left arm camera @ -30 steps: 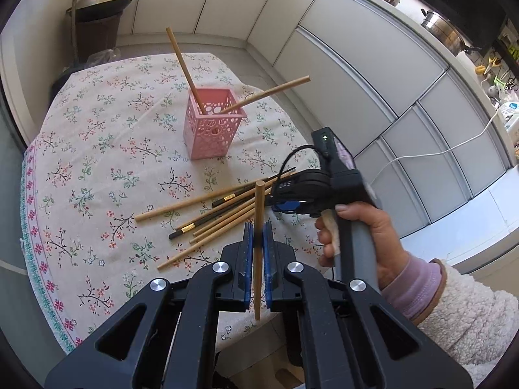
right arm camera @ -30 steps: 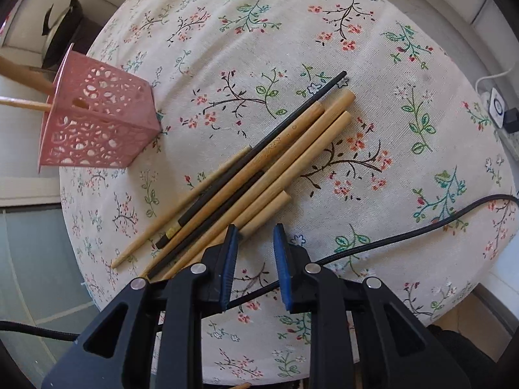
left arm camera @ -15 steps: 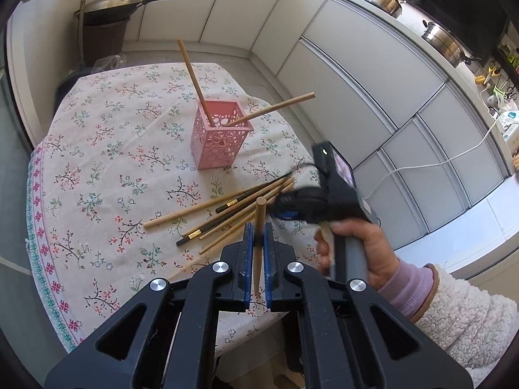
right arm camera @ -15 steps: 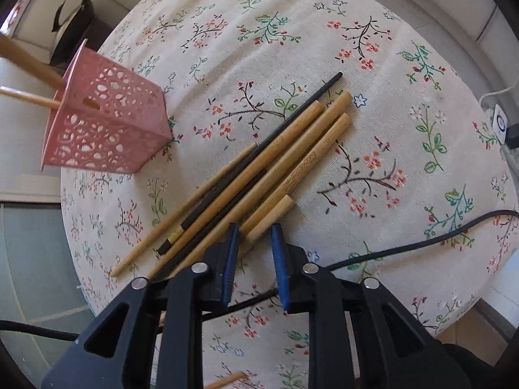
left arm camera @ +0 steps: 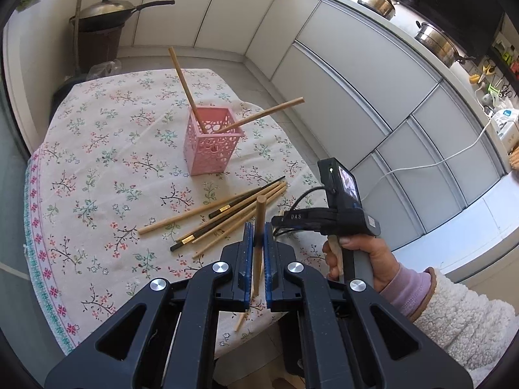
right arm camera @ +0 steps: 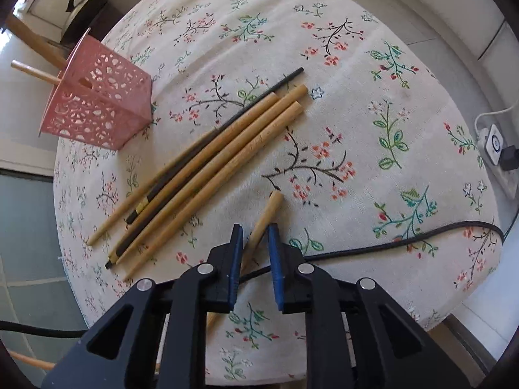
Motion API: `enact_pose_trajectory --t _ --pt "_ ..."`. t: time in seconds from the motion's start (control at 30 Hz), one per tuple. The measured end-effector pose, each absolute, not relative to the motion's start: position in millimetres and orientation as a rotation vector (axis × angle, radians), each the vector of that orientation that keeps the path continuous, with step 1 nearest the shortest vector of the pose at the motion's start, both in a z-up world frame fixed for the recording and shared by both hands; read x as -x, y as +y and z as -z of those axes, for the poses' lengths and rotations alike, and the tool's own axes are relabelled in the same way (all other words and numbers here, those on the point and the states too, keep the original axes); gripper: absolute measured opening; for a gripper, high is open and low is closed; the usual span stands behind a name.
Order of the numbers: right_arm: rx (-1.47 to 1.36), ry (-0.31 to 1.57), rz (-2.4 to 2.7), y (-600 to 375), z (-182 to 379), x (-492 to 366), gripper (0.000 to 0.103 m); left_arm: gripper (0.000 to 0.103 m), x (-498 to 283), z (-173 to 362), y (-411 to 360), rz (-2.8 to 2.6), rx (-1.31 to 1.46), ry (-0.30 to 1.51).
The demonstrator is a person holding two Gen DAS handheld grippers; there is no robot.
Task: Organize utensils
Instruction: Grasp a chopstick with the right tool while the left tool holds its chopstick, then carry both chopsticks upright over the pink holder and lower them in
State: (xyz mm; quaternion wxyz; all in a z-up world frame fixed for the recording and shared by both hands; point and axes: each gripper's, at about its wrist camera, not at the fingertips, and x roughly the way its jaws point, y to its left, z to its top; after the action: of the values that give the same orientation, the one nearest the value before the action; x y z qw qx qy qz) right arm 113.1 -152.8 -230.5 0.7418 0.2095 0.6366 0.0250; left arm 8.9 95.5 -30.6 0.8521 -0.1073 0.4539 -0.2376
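Chopsticks everywhere, one in each gripper's reach!
The pink basket stands mid-tabletop with two wooden sticks leaning out; just in front of it lies a fanned pile of chopsticks, light and dark, and a black cable trails nearby. The left gripper is clamped on an upright wooden chopstick. The right gripper, partly open, straddles a lone chopstick beside the pile; contact unclear.
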Motion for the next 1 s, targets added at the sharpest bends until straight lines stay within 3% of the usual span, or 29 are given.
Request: enact_pose_trajectory --t 0.27,0.57,1.0 --pt "-0.517 1.277 -0.086 -159 217 -108 0.008 0.005 -5 17 106 0.475 0.255 0.892" --pt "-0.402 0.912 -0.245 -166 103 -60 0.008 0.005 -5 -2 105 0.402 0.268 0.803" --pt "-0.383 0.531 -0.342 -178 -34 -23 0.008 0.005 -33 -62 92 0.251 0.264 0.63"
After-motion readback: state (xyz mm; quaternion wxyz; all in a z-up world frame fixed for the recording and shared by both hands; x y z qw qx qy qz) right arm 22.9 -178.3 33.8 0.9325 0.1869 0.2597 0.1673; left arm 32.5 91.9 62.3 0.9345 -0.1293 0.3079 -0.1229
